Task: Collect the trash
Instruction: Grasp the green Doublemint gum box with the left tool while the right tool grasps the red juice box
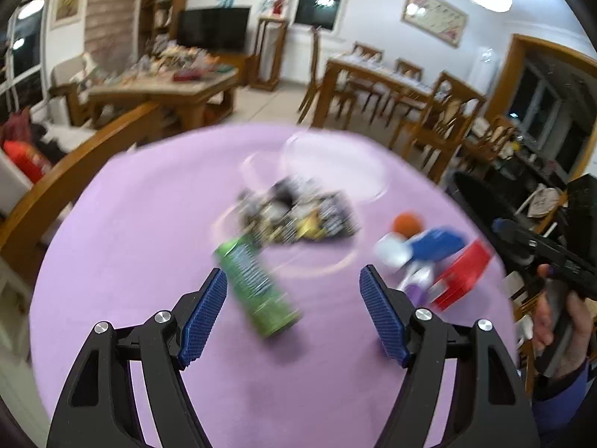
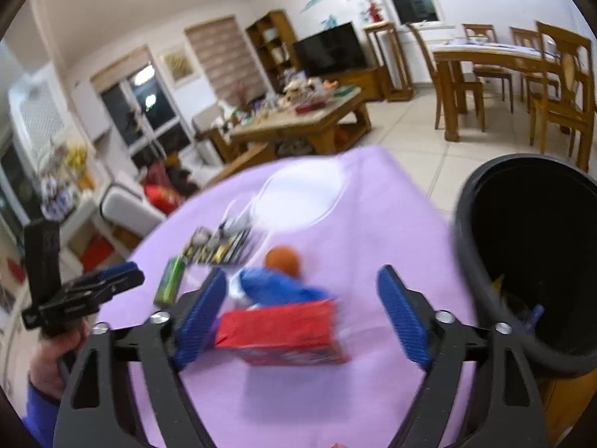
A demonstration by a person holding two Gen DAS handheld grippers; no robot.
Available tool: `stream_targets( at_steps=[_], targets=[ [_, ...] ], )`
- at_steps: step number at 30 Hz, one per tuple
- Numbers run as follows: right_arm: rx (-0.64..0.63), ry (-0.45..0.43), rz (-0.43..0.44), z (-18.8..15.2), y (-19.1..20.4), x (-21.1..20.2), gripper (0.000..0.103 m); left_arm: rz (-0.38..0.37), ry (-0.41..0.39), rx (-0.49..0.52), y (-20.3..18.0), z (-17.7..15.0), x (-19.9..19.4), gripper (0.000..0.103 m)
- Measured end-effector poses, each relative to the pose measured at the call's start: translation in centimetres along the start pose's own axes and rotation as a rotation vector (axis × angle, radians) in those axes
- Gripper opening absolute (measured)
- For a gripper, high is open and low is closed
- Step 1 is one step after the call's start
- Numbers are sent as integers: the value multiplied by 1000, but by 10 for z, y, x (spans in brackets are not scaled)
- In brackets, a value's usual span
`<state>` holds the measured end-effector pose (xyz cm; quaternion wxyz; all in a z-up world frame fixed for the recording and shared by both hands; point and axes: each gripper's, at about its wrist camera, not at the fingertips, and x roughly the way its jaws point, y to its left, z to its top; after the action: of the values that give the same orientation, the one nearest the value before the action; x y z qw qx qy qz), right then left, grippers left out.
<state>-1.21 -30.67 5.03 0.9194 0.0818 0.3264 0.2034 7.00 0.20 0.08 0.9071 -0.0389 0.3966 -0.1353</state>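
A purple-covered table [image 1: 149, 224] holds trash. A green can [image 1: 257, 287] lies on its side just ahead of my open, empty left gripper [image 1: 293, 280]. Beyond it is a dark patterned wrapper [image 1: 298, 216]. To the right lie an orange ball [image 1: 408, 222], a blue wrapper [image 1: 436, 242] and a red box [image 1: 462, 276]. In the right wrist view my open, empty right gripper [image 2: 302, 280] hovers over the red box [image 2: 280, 330], with the blue wrapper [image 2: 276, 287], orange ball [image 2: 283, 259], patterned wrapper [image 2: 218, 248] and green can [image 2: 169, 280] behind. Both views are blurred.
A black trash bin [image 2: 466, 246] stands off the table's right edge, with some items inside. A clear round plate [image 2: 302, 198] sits at the far side of the table. Wooden dining chairs, a cluttered coffee table and a sofa lie beyond.
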Motion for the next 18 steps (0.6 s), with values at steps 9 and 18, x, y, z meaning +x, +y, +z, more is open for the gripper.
stream_targets(
  at_steps=[9, 18],
  targets=[
    [-139, 79, -125, -17, 33, 35, 98, -33, 51, -31, 22, -17, 23, 72],
    [-139, 125, -157, -18, 24, 61, 98, 23, 111, 35, 25, -6, 44, 43]
  ],
)
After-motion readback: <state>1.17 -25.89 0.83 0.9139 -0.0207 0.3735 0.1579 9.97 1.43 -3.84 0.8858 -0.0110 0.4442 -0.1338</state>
